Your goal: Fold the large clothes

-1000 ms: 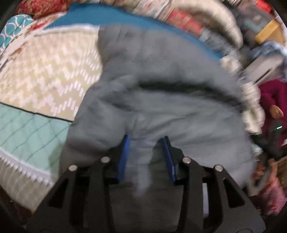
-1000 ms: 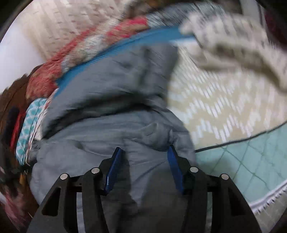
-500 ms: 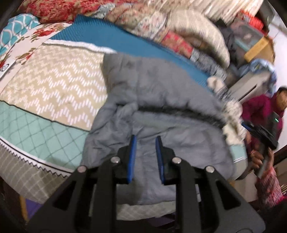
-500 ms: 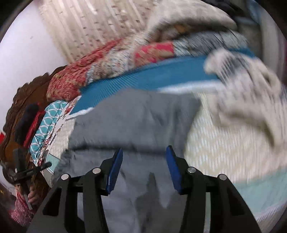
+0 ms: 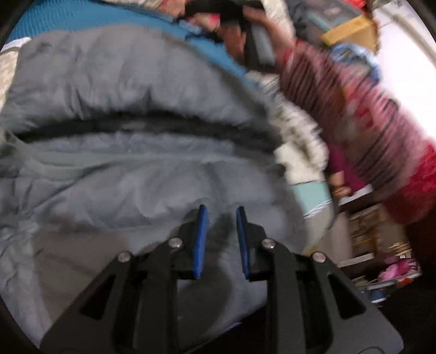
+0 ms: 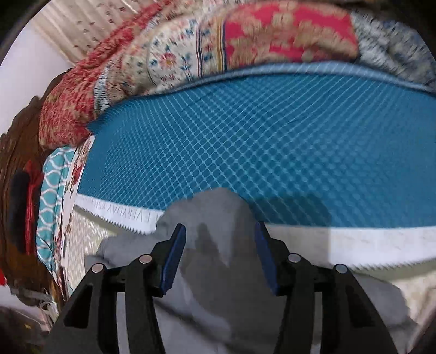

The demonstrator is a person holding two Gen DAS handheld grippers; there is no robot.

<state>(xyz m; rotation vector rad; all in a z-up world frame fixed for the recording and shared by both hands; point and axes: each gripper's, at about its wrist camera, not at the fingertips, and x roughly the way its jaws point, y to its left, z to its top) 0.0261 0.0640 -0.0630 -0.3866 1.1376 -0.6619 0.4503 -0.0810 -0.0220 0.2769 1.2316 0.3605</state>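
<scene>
Now the left tongs (image 5: 219,215) stand narrow, with a fold of the grey jacket (image 5: 122,168) rising between the blue pads (image 5: 200,239); the picture is blurred, so I cannot tell if the pads really press on the cloth. The jacket fills nearly all the space ahead of these tongs and to their left, lying on the bed in thick padded folds. A dark band, perhaps a trim or a seam, runs across it well ahead of the pads. Beyond the jacket, at the far side, a teal bed cover (image 5: 81,19) shows. To the right of the left tongs a person's striped pink sleeve (image 5: 354,114) crosses the view, much blurred, and near it lies something white and woolly (image 5: 299,141).

The right tongs (image 6: 219,231) stand about half apart, and a peak of the same grey jacket (image 6: 212,207) stands up between their pads (image 6: 174,256). The cloth reaches both pads, but whether it is clamped I cannot tell. Just ahead of these tongs lies the teal cover with its pale diamond grid (image 6: 272,136), and its white toothed edge (image 6: 122,217) with printed letters runs to the left and right of the pads. Farther ahead, red and cream patterned quilts (image 6: 218,40) are piled along the bed.
</scene>
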